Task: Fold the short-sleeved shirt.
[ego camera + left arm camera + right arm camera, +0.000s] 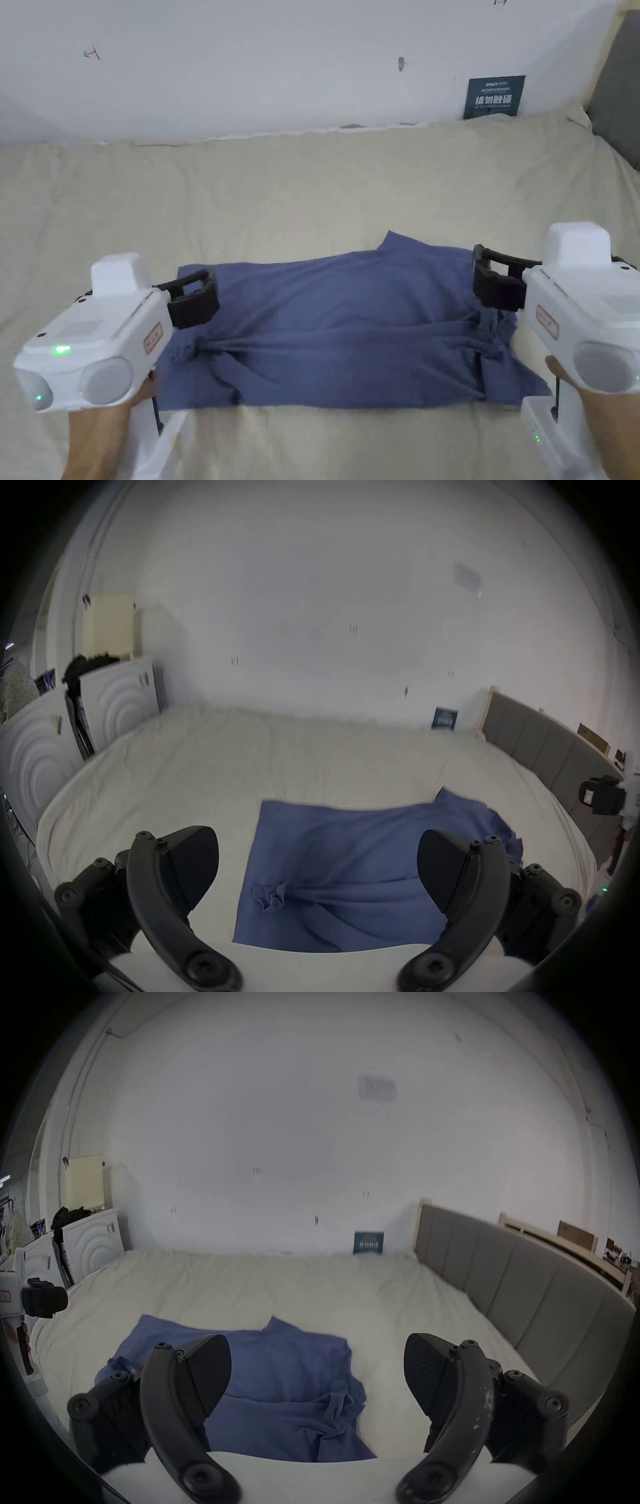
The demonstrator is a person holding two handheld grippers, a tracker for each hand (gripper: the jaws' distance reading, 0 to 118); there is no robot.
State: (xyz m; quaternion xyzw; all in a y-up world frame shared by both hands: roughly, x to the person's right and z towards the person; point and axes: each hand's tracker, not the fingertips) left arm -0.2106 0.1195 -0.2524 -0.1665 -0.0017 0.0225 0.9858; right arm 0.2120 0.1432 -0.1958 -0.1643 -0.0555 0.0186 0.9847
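Head view: a blue short-sleeved shirt (350, 331) is seen lying on a cream bedsheet (300, 187), spread sideways as a wide band, near the front edge of the bed. Its cloth is rumpled, with a small pinched knot of folds near the left end and a bunched ridge near the right end; a pointed corner sticks up along the far edge.

The left gripper (195, 300) is held just above the shirt's left end, the right gripper (497, 284) just above its right end. Each is carried in a hand; the left hand (144, 390) and right hand (556, 369) are partly seen under the white housings.

Left gripper view: the jaws are spread wide, with nothing between them; the shirt (346, 868) is seen through the gap, below and apart from the pads. The right gripper (602, 798) is noted far off at the right edge.

Right gripper view: the jaws are likewise set wide apart and hold nothing; the shirt's bunched end (294, 1390) lies under the left jaw and the gap.

Surroundings: a white wall (281, 62) behind the bed, a small dark blue sign (494, 96) leaning at its foot, a grey padded headboard (512, 1286) along the right side, white cabinets (114, 701) to the left. Nothing lies between grippers and shirt.
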